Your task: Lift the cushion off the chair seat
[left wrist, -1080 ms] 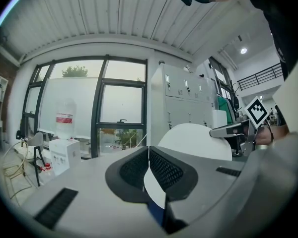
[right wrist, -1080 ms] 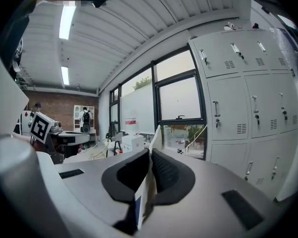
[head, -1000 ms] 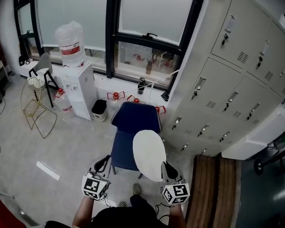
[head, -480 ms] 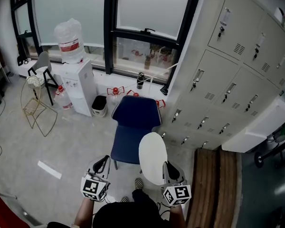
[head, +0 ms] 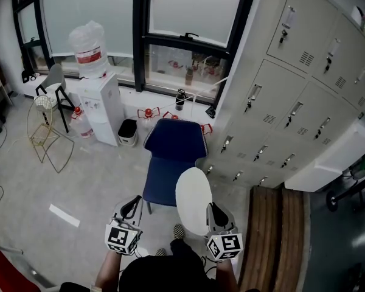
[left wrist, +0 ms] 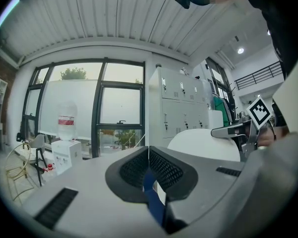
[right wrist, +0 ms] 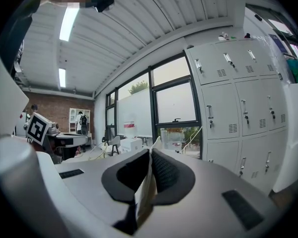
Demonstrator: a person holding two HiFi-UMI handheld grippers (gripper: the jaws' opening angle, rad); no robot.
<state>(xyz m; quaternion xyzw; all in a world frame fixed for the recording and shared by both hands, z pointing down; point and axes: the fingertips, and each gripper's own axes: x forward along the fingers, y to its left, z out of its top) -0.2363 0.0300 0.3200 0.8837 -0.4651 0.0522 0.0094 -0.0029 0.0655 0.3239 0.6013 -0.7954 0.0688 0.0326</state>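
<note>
Right gripper [head: 213, 210] is clamped on the cushion [head: 193, 199]; the right gripper view shows a thin pale edge pinched between the black pads [right wrist: 165, 175]. The cushion is white and oval. It is held up off the blue chair [head: 174, 154], standing on edge at about 5 o'clock from the seat. In the head view its top overlaps the seat's front right corner.

Left gripper [head: 132, 204] is at 7 o'clock from the chair, over the grey floor [head: 79, 181] and apart from the cushion. Its jaws are closed together with nothing gripped, and only a strip of blue shows through the gap below the pads. From the left gripper view the cushion sits at 3 o'clock, with the right gripper's marker cube just past it.

Grey lockers [head: 292, 96] are at 2 o'clock from the chair. A water dispenser [head: 100, 111] with a bottle on top is at 10 o'clock, and a dark-framed window [head: 188, 17] is at 12 o'clock. A wire stand [head: 45, 135] is at 9 o'clock.
</note>
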